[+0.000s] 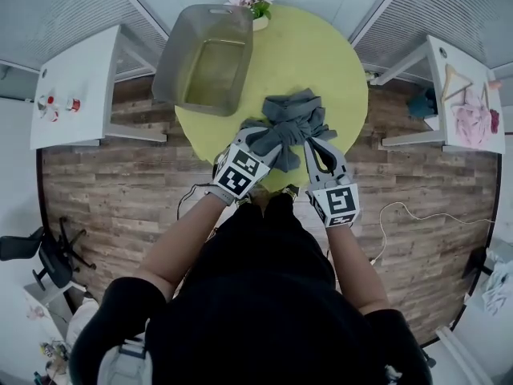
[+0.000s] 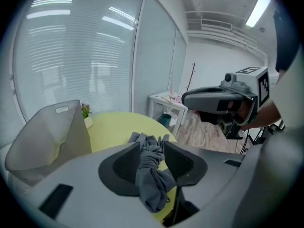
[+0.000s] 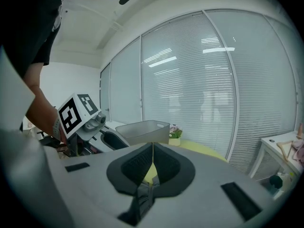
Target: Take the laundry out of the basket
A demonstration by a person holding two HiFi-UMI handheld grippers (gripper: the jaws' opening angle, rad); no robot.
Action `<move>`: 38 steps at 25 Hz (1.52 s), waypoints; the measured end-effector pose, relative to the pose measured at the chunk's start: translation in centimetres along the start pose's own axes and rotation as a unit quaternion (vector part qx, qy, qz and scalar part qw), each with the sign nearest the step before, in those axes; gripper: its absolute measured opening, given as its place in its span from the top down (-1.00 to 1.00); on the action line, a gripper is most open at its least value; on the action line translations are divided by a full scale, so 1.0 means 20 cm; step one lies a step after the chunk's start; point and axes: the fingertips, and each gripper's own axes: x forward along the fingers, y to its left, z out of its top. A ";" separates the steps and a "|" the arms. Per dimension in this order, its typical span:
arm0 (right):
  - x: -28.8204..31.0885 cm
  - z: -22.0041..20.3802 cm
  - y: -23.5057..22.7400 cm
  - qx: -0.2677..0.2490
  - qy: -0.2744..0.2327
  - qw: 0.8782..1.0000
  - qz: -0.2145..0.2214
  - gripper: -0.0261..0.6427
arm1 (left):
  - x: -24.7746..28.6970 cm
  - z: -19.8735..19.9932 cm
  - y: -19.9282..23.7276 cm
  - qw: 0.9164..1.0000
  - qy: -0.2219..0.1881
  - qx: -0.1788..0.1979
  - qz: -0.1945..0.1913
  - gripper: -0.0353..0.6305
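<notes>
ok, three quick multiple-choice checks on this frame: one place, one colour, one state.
1. Where is the grey garment? A on the table, beside the basket; B inside the basket; C on the floor.
2. Tabletop colour? A white; B yellow-green; C red.
3. Left gripper fingers? A wide open, empty; B gripping the basket; C shut on the garment.
Answers: 1 A, head view shows it outside the basket; 2 B, plainly yellow-green; 3 C, cloth is pinched between them.
</notes>
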 end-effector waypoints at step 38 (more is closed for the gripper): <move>-0.15 0.41 0.24 -0.014 -0.067 0.995 0.076 0.86 | -0.61 0.58 -0.22 0.958 -0.280 0.065 -0.003 0.87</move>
